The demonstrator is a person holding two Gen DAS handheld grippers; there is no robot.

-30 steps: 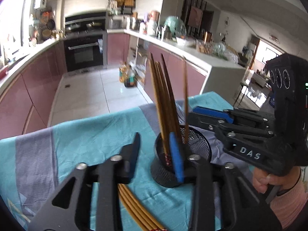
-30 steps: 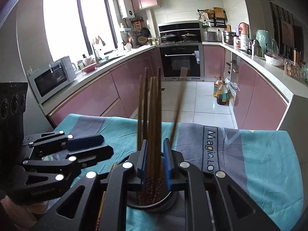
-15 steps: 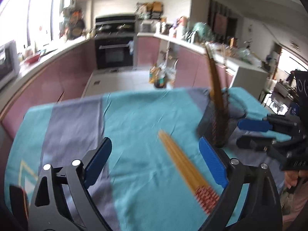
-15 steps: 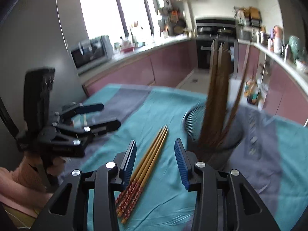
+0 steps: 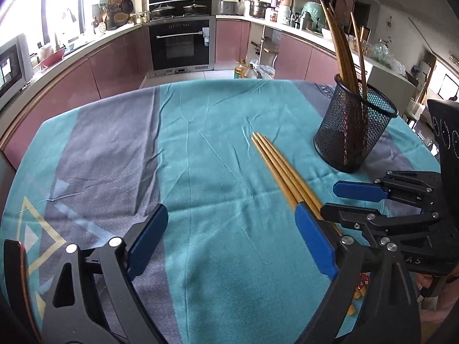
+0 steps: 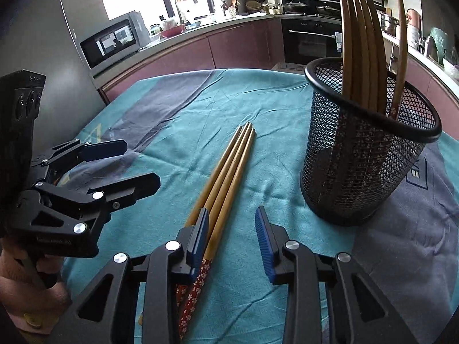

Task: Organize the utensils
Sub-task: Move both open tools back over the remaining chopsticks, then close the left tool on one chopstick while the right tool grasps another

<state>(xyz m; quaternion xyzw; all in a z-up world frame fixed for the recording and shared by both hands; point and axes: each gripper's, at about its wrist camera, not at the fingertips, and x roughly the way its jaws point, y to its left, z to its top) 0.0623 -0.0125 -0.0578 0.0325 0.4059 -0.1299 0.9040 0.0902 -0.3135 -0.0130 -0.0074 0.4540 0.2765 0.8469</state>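
Oddly, little writing reads clearly: the right gripper's [image 5: 344,200] black body, seen from the left wrist view, carries pale letters that look like "AS", partly cut off, and the left gripper's [image 6: 137,166] body in the right wrist view bears a faint line of print too small to make out.

The left gripper [image 5: 229,243] has its blue-padded fingers spread wide over the teal and grey tablecloth [image 5: 200,143], gripping nothing. The right gripper [image 6: 232,238] is also parted, less widely, with nothing clamped; its left finger pad [image 6: 198,238] sits over the patterned red ends of the loose chopsticks [image 6: 226,177], though I cannot tell whether it touches them.

These loose chopsticks [image 5: 281,172] lie flat together on the cloth, just beside the black mesh holder [image 6: 364,160], which stands upright with more chopsticks [image 6: 361,34] leaning inside it.

The left wrist view shows the mesh holder [image 5: 352,132] further off at the right, plus the oven [image 5: 180,43] and long counter. Only the right wrist view shows the floral red handle ends, the microwave [image 6: 112,40] and the window.
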